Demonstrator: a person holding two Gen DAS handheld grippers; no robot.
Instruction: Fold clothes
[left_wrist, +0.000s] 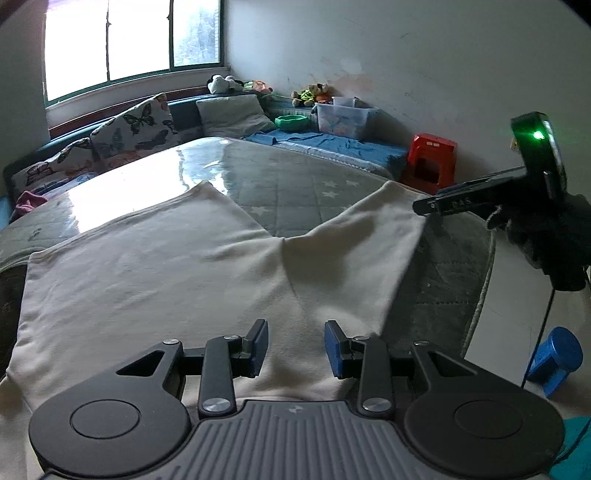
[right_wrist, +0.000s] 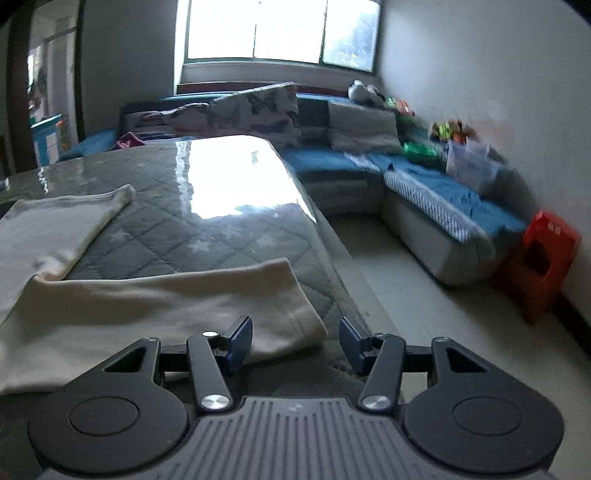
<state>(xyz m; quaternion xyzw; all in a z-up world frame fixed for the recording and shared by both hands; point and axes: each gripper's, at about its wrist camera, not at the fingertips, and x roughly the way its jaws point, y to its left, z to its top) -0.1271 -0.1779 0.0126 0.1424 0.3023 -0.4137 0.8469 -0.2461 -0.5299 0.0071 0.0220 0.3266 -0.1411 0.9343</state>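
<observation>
A cream garment (left_wrist: 166, 266) lies spread flat on the grey quilted table (left_wrist: 280, 184), its two legs fanning away from me. My left gripper (left_wrist: 295, 349) is open and empty, just above the garment's near middle. My right gripper (right_wrist: 295, 343) is open and empty, hovering over the end of the right leg (right_wrist: 177, 306) near the table's right edge; the other leg (right_wrist: 55, 225) shows at the left. In the left wrist view the right gripper (left_wrist: 436, 205) appears side-on beside the right leg's far corner, held by a gloved hand (left_wrist: 546, 243).
A blue sofa (right_wrist: 424, 177) with butterfly cushions (left_wrist: 136, 125), soft toys and a clear storage box (left_wrist: 345, 118) runs along the wall. A red stool (left_wrist: 430, 162) and a blue stool (left_wrist: 556, 360) stand on the floor to the right. The table's far part is glossy.
</observation>
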